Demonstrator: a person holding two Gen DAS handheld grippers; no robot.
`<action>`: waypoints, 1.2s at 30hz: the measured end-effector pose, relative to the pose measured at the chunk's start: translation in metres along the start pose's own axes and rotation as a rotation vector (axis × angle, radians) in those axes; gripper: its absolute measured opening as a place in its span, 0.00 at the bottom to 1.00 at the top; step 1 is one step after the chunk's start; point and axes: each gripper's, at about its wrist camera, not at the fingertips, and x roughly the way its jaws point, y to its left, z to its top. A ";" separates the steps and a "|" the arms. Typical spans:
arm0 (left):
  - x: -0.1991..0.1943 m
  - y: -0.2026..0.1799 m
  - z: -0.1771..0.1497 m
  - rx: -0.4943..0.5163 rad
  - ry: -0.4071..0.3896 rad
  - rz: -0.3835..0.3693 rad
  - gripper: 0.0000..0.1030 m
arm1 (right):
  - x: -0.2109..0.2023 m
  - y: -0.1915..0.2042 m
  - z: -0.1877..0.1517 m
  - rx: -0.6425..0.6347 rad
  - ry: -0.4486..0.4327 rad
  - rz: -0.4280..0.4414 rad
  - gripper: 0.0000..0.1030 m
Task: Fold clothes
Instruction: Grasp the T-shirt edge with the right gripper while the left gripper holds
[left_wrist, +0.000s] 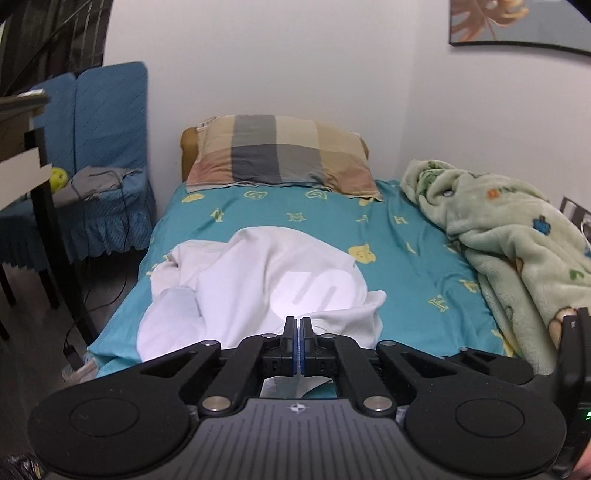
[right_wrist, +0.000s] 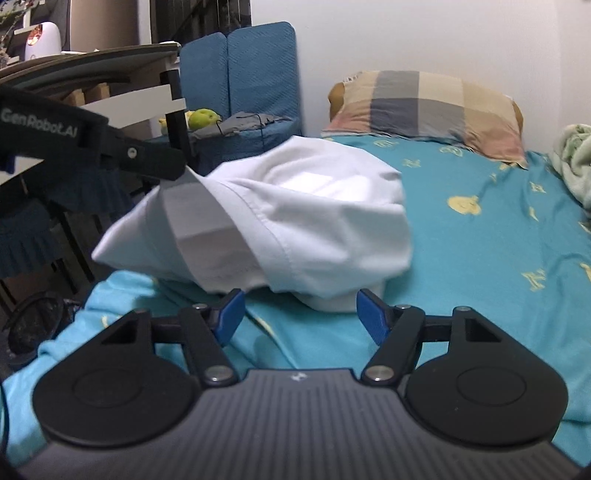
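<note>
A white garment (left_wrist: 258, 273) lies crumpled on the near end of a teal bed sheet (left_wrist: 406, 240). My left gripper (left_wrist: 298, 325) is shut, with the garment's cloth pinched between its pads. In the right wrist view the left gripper (right_wrist: 177, 168) holds a corner of the white garment (right_wrist: 314, 214) lifted off the sheet (right_wrist: 480, 240), so the cloth hangs in a slanted fold. My right gripper (right_wrist: 301, 314) stands open just below and in front of the garment's lower edge. Its blue pads (right_wrist: 231, 314) touch nothing.
A checked pillow (left_wrist: 280, 155) lies at the head of the bed against the wall. A green fleece blanket (left_wrist: 509, 236) is heaped along the right side. Left of the bed stand a blue covered chair (left_wrist: 107, 122) with grey cloth on it and a dark-legged table (left_wrist: 40, 206).
</note>
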 end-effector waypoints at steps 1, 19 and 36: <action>-0.001 0.004 0.000 -0.015 -0.006 0.000 0.01 | 0.004 0.003 0.002 0.007 -0.007 -0.002 0.67; 0.053 0.000 -0.025 -0.096 0.144 0.036 0.15 | 0.032 -0.058 0.004 0.393 0.038 -0.167 0.25; 0.082 -0.054 -0.071 0.174 0.226 0.128 0.37 | 0.026 -0.070 0.010 0.358 0.047 0.013 0.22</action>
